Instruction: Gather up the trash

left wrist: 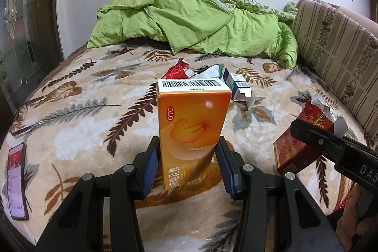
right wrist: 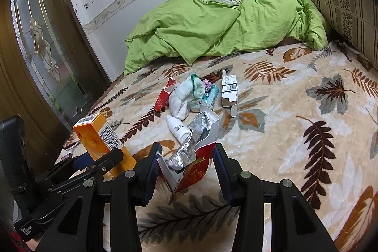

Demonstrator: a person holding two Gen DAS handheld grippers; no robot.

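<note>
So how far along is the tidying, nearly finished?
Not nearly. No bin or bag shows, so nothing looks put away yet. In hand: the left tongs grip an orange medicine box, and the right tongs grip a torn red cigarette pack. Left on the bed: a red wrapper, a white dropper bottle, an open white carton, tissue packs.

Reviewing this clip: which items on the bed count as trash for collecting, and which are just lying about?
Trash, by my reading:
- orange box, held in left gripper
- torn red pack, held in right gripper
- open white carton
- red wrapper
- small white bottle

Lying about:
- phone
- glasses
- green quilt
- white sock
</note>
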